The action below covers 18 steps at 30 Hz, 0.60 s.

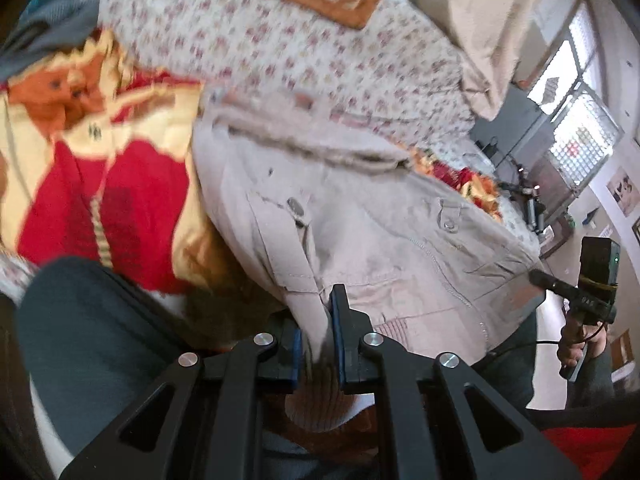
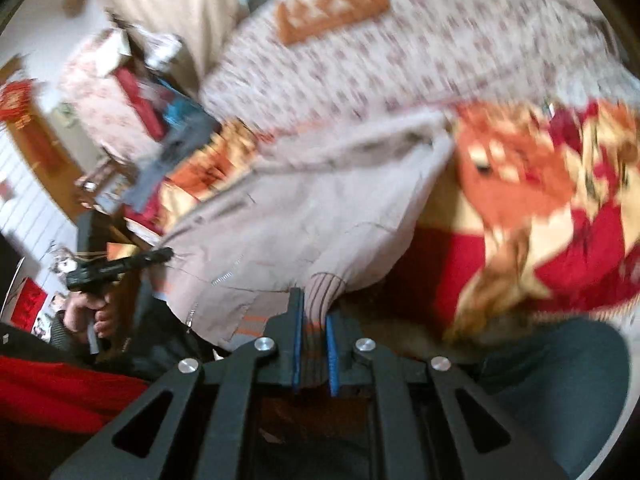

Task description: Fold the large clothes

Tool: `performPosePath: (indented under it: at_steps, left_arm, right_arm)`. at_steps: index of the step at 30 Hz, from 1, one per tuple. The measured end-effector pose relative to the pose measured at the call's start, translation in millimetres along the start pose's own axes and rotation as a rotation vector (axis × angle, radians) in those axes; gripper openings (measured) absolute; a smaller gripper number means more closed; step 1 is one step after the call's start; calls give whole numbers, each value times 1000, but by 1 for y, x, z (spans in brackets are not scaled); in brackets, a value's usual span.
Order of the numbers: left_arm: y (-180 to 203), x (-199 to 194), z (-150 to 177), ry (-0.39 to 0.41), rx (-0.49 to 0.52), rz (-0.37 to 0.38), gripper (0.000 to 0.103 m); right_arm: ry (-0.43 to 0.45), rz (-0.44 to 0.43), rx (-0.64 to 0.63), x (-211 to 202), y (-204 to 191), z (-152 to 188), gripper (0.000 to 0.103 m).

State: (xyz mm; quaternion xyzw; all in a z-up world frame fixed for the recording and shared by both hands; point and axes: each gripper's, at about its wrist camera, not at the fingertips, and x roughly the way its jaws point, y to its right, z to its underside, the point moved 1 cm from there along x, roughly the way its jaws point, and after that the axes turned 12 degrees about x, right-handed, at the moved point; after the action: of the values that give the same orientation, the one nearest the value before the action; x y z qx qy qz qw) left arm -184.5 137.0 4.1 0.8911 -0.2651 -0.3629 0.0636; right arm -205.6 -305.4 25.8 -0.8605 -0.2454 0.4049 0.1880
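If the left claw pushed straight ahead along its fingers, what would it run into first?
The beige zip-front jacket: the left claw is already shut on a fold of it, and the jacket's body fills the line ahead. Beyond lies the floral bedsheet, though depth is hard to judge.

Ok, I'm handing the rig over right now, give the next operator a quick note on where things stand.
Left gripper: shut on the beige jacket, pinching plain fabric at its near edge.
Right gripper: shut on the jacket's ribbed cuff.
The jacket hangs from both grips, its far part on the red and yellow blanket over the floral bedsheet.
Done: both grips taken.
Left: no fold is visible yet; the whole fold remains. Views are blurred, so check the grips first.
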Motion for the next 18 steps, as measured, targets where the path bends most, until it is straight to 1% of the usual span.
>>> performPosePath:
  at_steps: [2,4,7,9,11,14,15,18]
  left_arm:
    - [2,-22,-7,49,19,-15,5]
    - [3,-45,-15,103,37,-34,5]
    - [4,-58,-37,165,71,-73,6]
    - [3,-52,-53,172,73,-102,7]
    - [3,-40,-72,186,101,-151,7]
    - [6,-23,-99,208,157,-203,7]
    - [5,-15,-113,216,179,-218,7]
    - [-4,10,-151,231,214,-243,7]
  right_arm:
    - [45,-31,-61,-16,-18,-3,9]
    - [80,-43,-111,-27,-31,-8,9]
    - [163,-32,-184,-44,-45,-26,9]
    - [212,4,-208,-38,-50,-46,9]
    - [258,29,-212,-27,-50,-64,9]
    - [328,136,-275,-7,-57,-88,9]
    - [349,160,-284,1,-56,-98,9]
    - [396,222,-272,29,-45,-136,9]
